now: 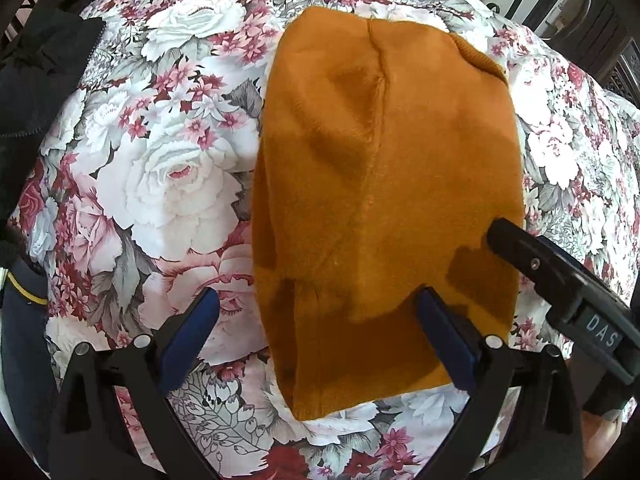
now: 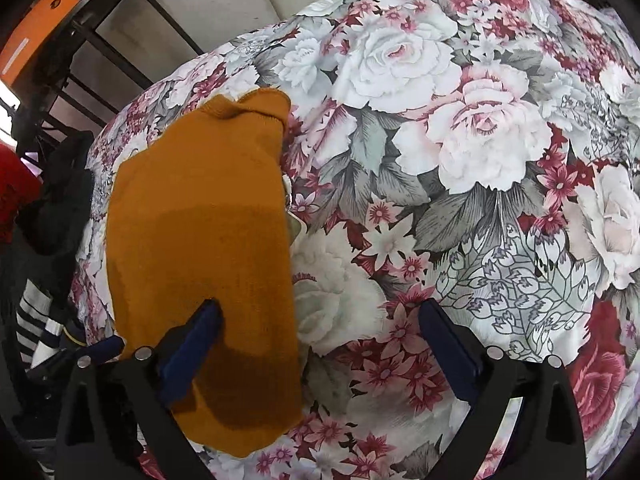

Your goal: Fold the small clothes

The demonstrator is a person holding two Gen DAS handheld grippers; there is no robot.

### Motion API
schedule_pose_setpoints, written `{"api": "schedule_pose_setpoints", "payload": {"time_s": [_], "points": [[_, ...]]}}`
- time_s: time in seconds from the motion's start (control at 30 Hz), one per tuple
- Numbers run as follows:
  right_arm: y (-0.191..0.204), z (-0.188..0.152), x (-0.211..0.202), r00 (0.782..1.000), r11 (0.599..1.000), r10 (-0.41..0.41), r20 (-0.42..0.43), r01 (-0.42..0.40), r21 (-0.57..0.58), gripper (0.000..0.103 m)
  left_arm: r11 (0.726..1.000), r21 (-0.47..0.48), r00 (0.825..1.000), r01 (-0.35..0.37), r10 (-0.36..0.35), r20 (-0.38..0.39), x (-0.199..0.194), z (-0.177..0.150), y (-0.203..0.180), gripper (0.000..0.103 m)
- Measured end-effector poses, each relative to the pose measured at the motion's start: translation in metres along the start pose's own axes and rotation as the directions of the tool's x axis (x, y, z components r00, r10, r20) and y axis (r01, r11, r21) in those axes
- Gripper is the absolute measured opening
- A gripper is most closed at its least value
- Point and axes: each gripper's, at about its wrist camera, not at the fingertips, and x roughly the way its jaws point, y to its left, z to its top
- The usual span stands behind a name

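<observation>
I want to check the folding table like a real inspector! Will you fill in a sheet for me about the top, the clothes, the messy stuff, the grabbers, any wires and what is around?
Surface: floral cloth covers the table.
Job's things: orange garment lies flat on the cloth, seam up the middle, ribbed edge at the far end.
Clutter: dark clothes heaped at the table's edge; striped fabric and something red beside them.
Grippers: left gripper jaws open over the garment's near end; right gripper jaws open, one finger over the garment, one over bare cloth. Neither holds anything.
Cables: nothing seen.
Surroundings: dark chair frame, orange object behind it, pale floor.
</observation>
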Motion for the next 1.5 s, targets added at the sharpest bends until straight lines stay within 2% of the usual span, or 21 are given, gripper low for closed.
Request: {"api": "schedule_pose_setpoints", "payload": {"time_s": [0.23, 0.33, 0.43, 0.5, 0.57, 0.6, 0.7, 0.73, 0.77, 0.87, 0.93, 1.0, 1.07, 1.1, 1.17, 1.27, 1.3, 1.43, 1.5], "points": [[-0.003, 0.0, 0.0, 1.0, 1.0, 0.02, -0.005, -0.02, -0.001, 0.099, 1.0, 0.008, 1.0, -0.011, 0.011, -0.001, 0.009, 0.0, 0.0, 0.097], [-0.005, 0.0, -0.004, 0.999, 0.999, 0.035, 0.003, -0.035, 0.02, 0.099, 1.0, -0.004, 1.0, 0.011, -0.011, -0.006, 0.008, 0.004, 0.001, 0.097], [-0.003, 0.002, -0.02, 0.996, 0.997, 0.065, 0.059, -0.068, 0.048, 0.099, 0.996, -0.06, 0.998, 0.062, -0.061, 0.017, -0.003, 0.014, 0.016, 0.097], [0.003, 0.005, -0.035, 0.989, 0.995, 0.091, 0.121, -0.094, 0.022, 0.098, 0.989, -0.118, 0.995, 0.094, -0.09, 0.04, -0.008, 0.02, 0.033, 0.097], [0.008, 0.006, -0.041, 0.984, 0.994, 0.105, 0.143, -0.106, -0.001, 0.098, 0.977, -0.17, 0.992, 0.126, -0.122, 0.033, -0.005, 0.024, 0.047, 0.097], [0.009, 0.006, -0.039, 0.986, 0.995, 0.102, 0.134, -0.101, -0.012, 0.098, 0.97, -0.199, 0.99, 0.142, -0.143, 0.013, 0.001, 0.025, 0.054, 0.096], [0.007, 0.0, -0.006, 1.0, 1.0, 0.0, 0.002, 0.0, -0.032, 0.099, 0.969, -0.198, 0.985, 0.15, -0.164, -0.057, 0.024, 0.024, 0.054, 0.099], [-0.001, -0.005, 0.003, 1.0, 1.0, 0.02, -0.016, -0.02, -0.008, 0.1, 0.975, -0.18, 0.987, 0.131, -0.146, -0.073, 0.03, 0.022, 0.049, 0.099], [-0.004, -0.006, 0.004, 0.999, 0.999, 0.036, -0.004, -0.036, 0.002, 0.1, 0.98, -0.163, 0.989, 0.112, -0.127, -0.08, 0.033, 0.021, 0.046, 0.099], [0.001, -0.002, 0.0, 1.0, 1.0, 0.018, -0.015, -0.018, -0.013, 0.1, 0.985, -0.143, 0.99, 0.101, -0.113, -0.081, 0.031, 0.023, 0.041, 0.099], [0.001, -0.002, -0.002, 1.0, 1.0, 0.029, -0.005, -0.029, -0.005, 0.1, 0.977, -0.171, 0.987, 0.126, -0.141, -0.077, 0.03, 0.024, 0.045, 0.099], [-0.008, -0.002, -0.006, 0.997, 0.996, 0.075, -0.004, -0.075, 0.048, 0.1, 0.966, -0.199, 0.981, 0.167, -0.183, -0.067, 0.026, 0.025, 0.055, 0.099], [-0.017, 0.002, -0.01, 0.988, 0.981, 0.157, 0.007, -0.157, 0.118, 0.1, 0.948, -0.216, 0.967, 0.234, -0.251, -0.052, 0.024, 0.026, 0.063, 0.098], [-0.022, 0.002, -0.012, 0.979, 0.968, 0.202, 0.02, -0.203, 0.151, 0.1, 0.933, -0.224, 0.953, 0.28, -0.298, -0.048, 0.025, 0.027, 0.067, 0.098], [-0.029, 0.004, -0.015, 0.958, 0.937, 0.283, 0.041, -0.285, 0.199, 0.1, 0.889, -0.24, 0.908, 0.391, -0.415, -0.058, 0.028, 0.027, 0.069, 0.098], [-0.033, 0.001, -0.009, 0.935, 0.906, 0.354, 0.018, -0.348, 0.24, 0.1, 0.846, -0.242, 0.857, 0.475, -0.507, -0.088, 0.036, 0.022, 0.064, 0.098], [-0.035, -0.001, -0.006, 0.932, 0.902, 0.361, 0.008, -0.351, 0.251, 0.1, 0.844, -0.242, 0.852, 0.479, -0.513, -0.103, 0.037, 0.015, 0.059, 0.098], [-0.039, -0.006, 0.003, 0.923, 0.886, 0.386, -0.003, -0.369, 0.28, 0.1, 0.854, -0.228, 0.856, 0.467, -0.501, -0.123, 0.052, 0.015, 0.058, 0.098], [-0.046, -0.007, 0.002, 0.911, 0.866, 0.413, 0.011, -0.396, 0.304, 0.1, 0.854, -0.233, 0.859, 0.464, -0.499, -0.118, 0.049, 0.015, 0.056, 0.098]]}}
